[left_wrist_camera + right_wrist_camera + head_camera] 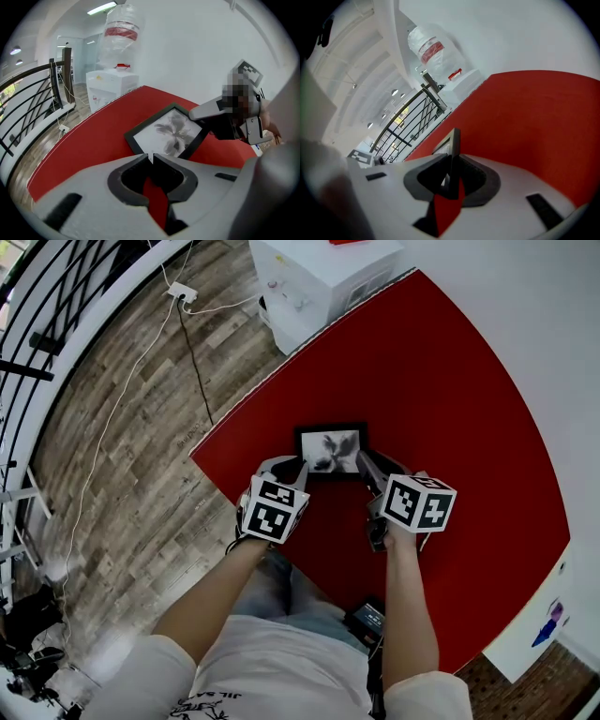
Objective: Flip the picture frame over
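A black picture frame (332, 450) with a grey flower print lies face up on the red table (450, 381), near its front-left edge. My left gripper (292, 468) is at the frame's near-left corner. In the left gripper view its jaws (151, 158) are pinched almost together over that corner of the frame (171, 131), which disappears between them. My right gripper (367, 463) is at the near-right side. In the right gripper view the frame (453, 140) stands edge-on between its jaws (450, 164), which are shut on it. The right gripper's finger (206, 111) also shows beside the frame.
A white water dispenser (319, 277) stands past the table's far-left corner. A power strip (183, 293) with cables lies on the wood floor beside a black railing (37, 315). The table's left edge (220, 442) runs close to the frame. A white wall borders the right.
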